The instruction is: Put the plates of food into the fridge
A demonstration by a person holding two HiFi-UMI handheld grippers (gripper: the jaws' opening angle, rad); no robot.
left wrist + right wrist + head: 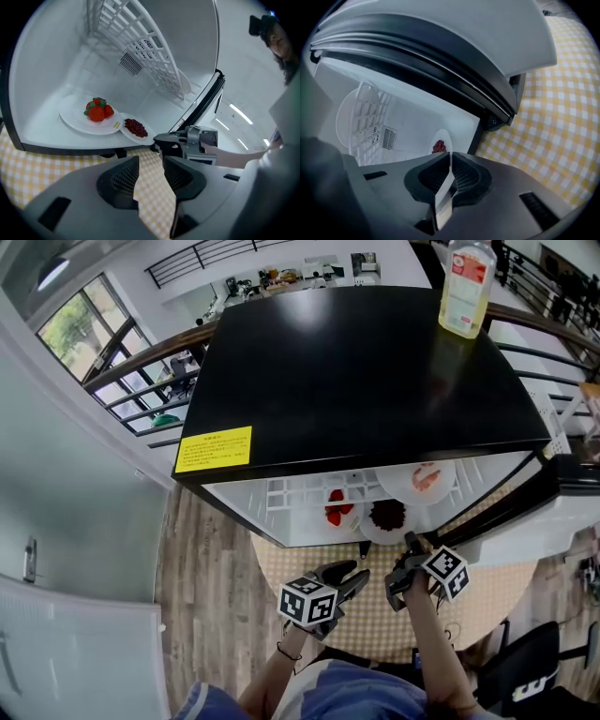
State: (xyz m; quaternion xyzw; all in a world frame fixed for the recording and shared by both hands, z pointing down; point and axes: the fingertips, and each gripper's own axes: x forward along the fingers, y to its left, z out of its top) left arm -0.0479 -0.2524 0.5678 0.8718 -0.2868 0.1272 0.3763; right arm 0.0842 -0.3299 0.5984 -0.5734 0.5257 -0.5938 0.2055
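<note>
The black mini fridge [366, 371] stands open, white inside. A plate of strawberries [91, 115] lies on its floor. Beside it at the front lip is a small plate of dark red bits [136, 127], touching the strawberry plate's rim. My right gripper [409, 547] is shut on that small plate's near rim, and the plate [439, 145] shows edge-on between its pads. A third plate with pink food [427, 476] rests on the wire shelf. My left gripper [151, 164] hangs open and empty in front of the fridge, left of the right gripper [164, 143].
A bottle of yellow liquid [467, 287] stands on the fridge top at the back right corner. The open door [562, 512] swings out to the right. The white wire shelf [150, 51] spans the upper interior. A yellow chequered cloth [562, 117] lies under the fridge.
</note>
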